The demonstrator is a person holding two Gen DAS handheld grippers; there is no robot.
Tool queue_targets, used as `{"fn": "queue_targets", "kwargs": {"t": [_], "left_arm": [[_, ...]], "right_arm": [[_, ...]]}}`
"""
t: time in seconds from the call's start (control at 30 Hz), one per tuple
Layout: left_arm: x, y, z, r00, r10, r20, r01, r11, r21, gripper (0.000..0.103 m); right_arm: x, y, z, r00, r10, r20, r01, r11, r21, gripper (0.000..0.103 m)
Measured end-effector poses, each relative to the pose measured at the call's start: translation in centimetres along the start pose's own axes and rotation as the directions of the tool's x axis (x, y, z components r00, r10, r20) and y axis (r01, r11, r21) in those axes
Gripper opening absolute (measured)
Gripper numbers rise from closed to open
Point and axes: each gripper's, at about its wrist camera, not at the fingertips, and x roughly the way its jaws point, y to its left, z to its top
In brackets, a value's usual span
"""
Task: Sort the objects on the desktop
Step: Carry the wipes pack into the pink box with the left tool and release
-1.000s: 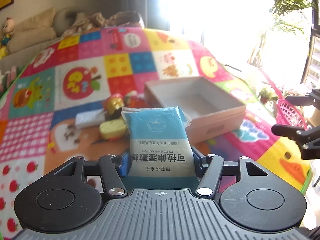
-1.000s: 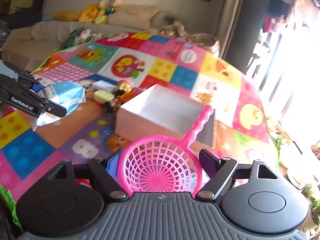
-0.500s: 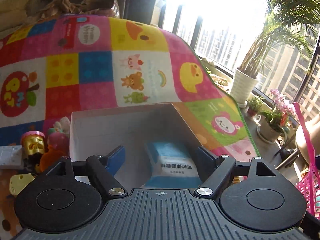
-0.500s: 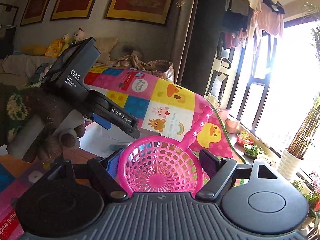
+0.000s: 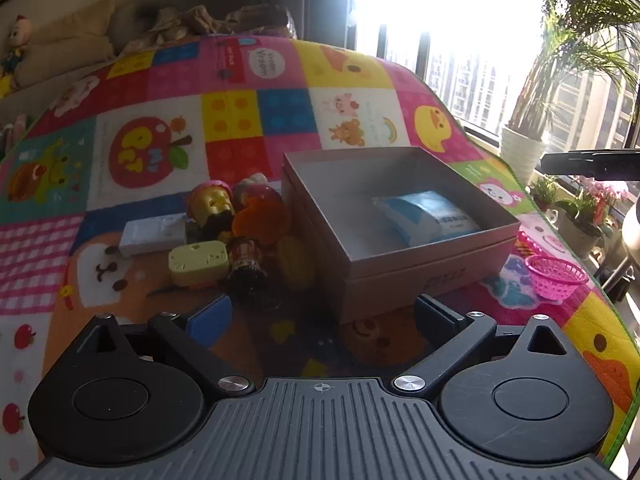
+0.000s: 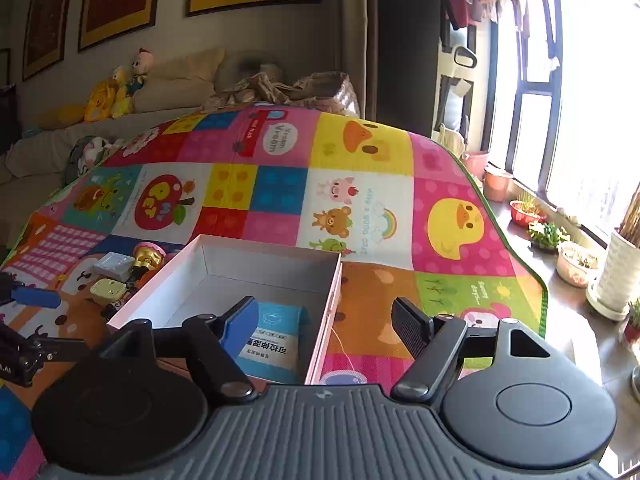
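Note:
An open cardboard box [image 5: 432, 264] stands on the patchwork mat, and a blue wet-cotton packet [image 5: 428, 216] lies inside it. The box [image 6: 276, 256] and the packet [image 6: 276, 340] also show in the right wrist view. My left gripper [image 5: 324, 316] is open and empty, held back from the box's near corner. My right gripper [image 6: 324, 324] is open and empty above the box's right wall. A pink basket-shaped strainer [image 5: 556, 276] sits on the mat to the right of the box.
Left of the box lies a cluster: a white box [image 5: 154, 234], a yellow block [image 5: 198, 262], a gold figure [image 5: 212, 204], orange and dark toys [image 5: 256, 240]. The mat's right edge [image 6: 516, 248] drops to a window sill with plant pots [image 6: 576, 264].
My left gripper let the blue packet go into the box and pulled back, open. My right gripper let the pink strainer go; it now sits on the mat right of the box.

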Motion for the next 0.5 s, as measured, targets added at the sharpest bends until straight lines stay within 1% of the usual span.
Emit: {"fn": "queue_targets", "kwargs": {"t": [0.03,0.1,0.2,0.23,0.33,0.5], "left_arm": [[0.0,0.4,-0.5,1.0,0.003,-0.012,-0.003,1.0,-0.007,0.101],[0.3,1.1,-1.7,0.999,0.002,-0.041,-0.003,1.0,-0.031,0.101],[1.1,1.8,-2.7,0.997,-0.014,-0.077,0.008,0.997,-0.072,0.101],[1.2,1.9,-2.8,0.997,-0.015,-0.081,0.009,0.997,-0.079,0.101],[0.9,2.1,-3.0,0.997,-0.014,-0.079,0.007,0.996,-0.087,0.101],[0.0,2.6,-3.2,0.997,0.0,-0.076,-0.008,0.995,-0.094,0.102]], "right_arm": [[-0.3,-0.7,-0.4,1.0,-0.016,-0.02,0.016,1.0,0.018,0.077],[-0.9,-1.2,-1.7,0.996,-0.061,-0.06,0.062,0.998,0.018,0.09],[-1.0,-0.6,-4.2,0.986,-0.066,-0.155,0.068,0.998,0.004,0.091],[-0.6,-0.4,-5.1,0.979,-0.07,-0.192,0.074,0.997,0.013,0.091],[0.9,-0.5,-6.8,0.961,-0.065,-0.269,0.087,0.994,0.071,0.091],[3.4,-1.7,-8.7,0.938,-0.063,-0.341,0.116,0.984,0.137,0.091]]}}
